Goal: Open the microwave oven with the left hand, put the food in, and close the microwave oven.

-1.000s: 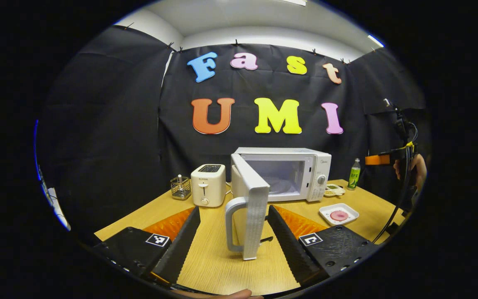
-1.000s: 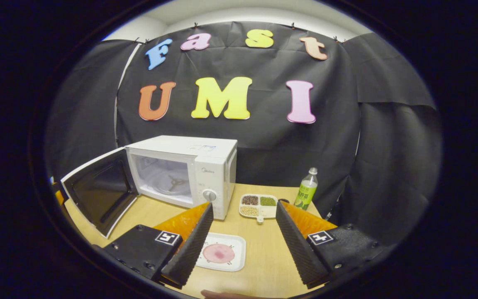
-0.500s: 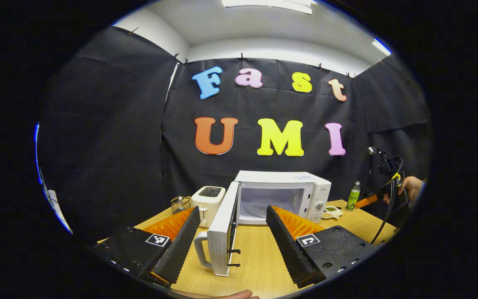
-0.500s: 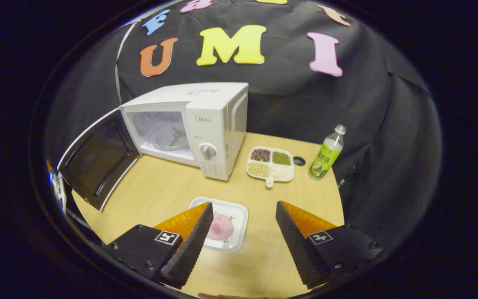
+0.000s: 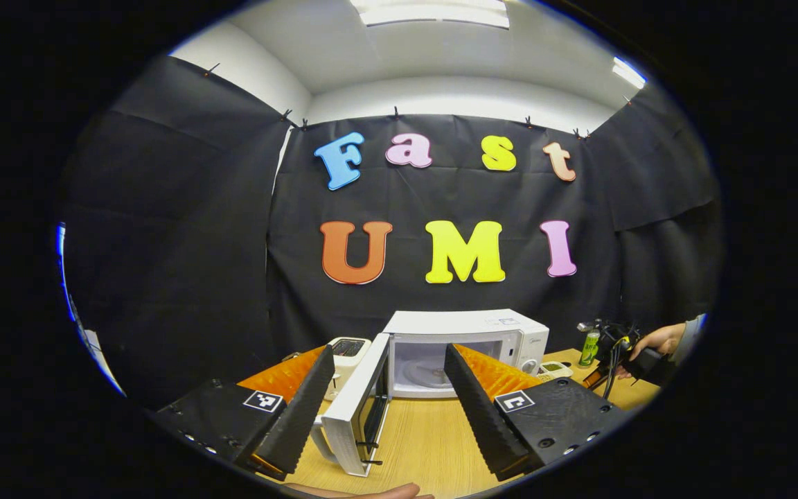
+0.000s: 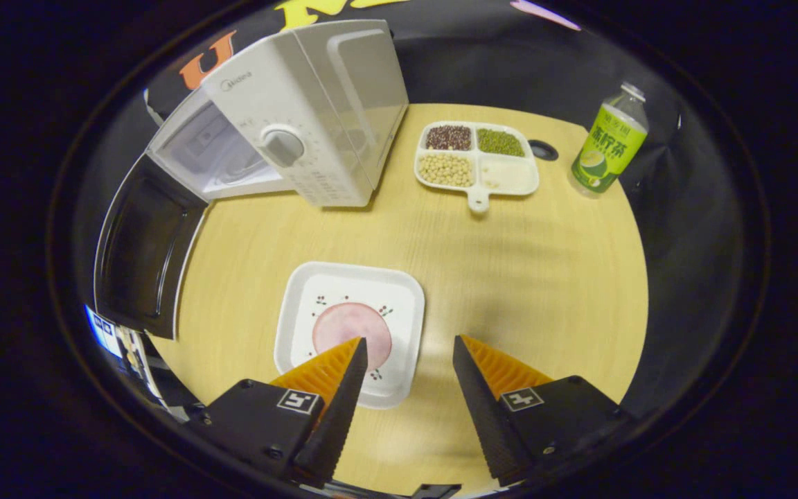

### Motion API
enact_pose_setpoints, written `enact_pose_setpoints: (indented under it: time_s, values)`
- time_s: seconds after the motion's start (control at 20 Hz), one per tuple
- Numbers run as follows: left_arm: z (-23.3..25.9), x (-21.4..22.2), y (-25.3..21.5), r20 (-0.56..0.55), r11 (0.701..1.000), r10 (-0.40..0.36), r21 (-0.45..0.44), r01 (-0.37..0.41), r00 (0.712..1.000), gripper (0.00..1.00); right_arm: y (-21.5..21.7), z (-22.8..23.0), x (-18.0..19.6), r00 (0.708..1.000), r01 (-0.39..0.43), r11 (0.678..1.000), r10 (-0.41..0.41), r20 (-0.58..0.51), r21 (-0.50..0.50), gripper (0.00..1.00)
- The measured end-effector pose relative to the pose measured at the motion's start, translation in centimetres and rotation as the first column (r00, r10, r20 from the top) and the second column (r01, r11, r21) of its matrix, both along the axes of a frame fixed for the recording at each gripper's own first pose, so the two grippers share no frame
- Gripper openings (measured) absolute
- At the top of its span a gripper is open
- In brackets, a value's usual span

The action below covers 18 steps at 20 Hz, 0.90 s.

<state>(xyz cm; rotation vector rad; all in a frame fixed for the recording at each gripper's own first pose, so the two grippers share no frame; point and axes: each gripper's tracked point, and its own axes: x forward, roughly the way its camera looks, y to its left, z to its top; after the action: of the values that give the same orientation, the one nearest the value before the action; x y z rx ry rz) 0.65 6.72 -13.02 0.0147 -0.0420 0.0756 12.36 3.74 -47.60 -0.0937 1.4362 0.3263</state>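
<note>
The white microwave [image 5: 465,336] stands at the back of the table with its door [image 5: 354,416] swung wide open to the left. My left gripper [image 5: 387,348] is open and holds nothing, and it sits back from the door without touching it. In the right gripper view the open microwave [image 6: 302,111] is at the upper left. A square white plate [image 6: 309,305] with a round pink slice of food [image 6: 347,326] lies on the table. My right gripper [image 6: 409,340] hovers open just above the plate's near right edge, its left fingertip over the food. A hand [image 5: 655,339] holds the right gripper [image 5: 610,350].
A white toaster [image 5: 347,350] stands left of the microwave. To the right of the microwave are a divided dish of beans [image 6: 476,158] and a green bottle [image 6: 607,145]. The open door [image 6: 139,256] juts out over the wooden table [image 6: 524,277] at the left.
The door has swung fully open, and my left gripper has drawn back from it and tilted up. My right gripper has dropped and tipped down over the plate.
</note>
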Motion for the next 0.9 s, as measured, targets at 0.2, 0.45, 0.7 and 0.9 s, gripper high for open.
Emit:
enact_pose_setpoints:
  time_s: [0.2,0.45,0.7,0.9]
  values:
    - [0.2,0.2,-0.7,0.006,1.0,-0.021,-0.004,0.021,1.0,0.95,0.3,-2.0,-0.4,0.997,-0.026,1.0,0.027,-0.077,0.015,0.58]
    - [-0.3,0.4,-0.2,-0.006,1.0,0.002,0.014,-0.002,1.0,0.95,0.7,-3.7,-2.0,0.979,-0.027,0.997,0.041,-0.2,0.071,0.27]
    - [-0.6,0.4,-0.1,-0.002,1.0,0.01,0.014,-0.01,1.0,0.95,0.4,-3.8,-1.5,0.985,-0.001,0.991,0.024,-0.173,0.132,0.09]
    - [-0.3,-0.2,-0.7,-0.002,1.0,-0.008,-0.008,0.008,1.0,0.95,0.8,-3.9,-2.1,0.963,0.173,0.961,-0.119,-0.242,0.216,0.04]
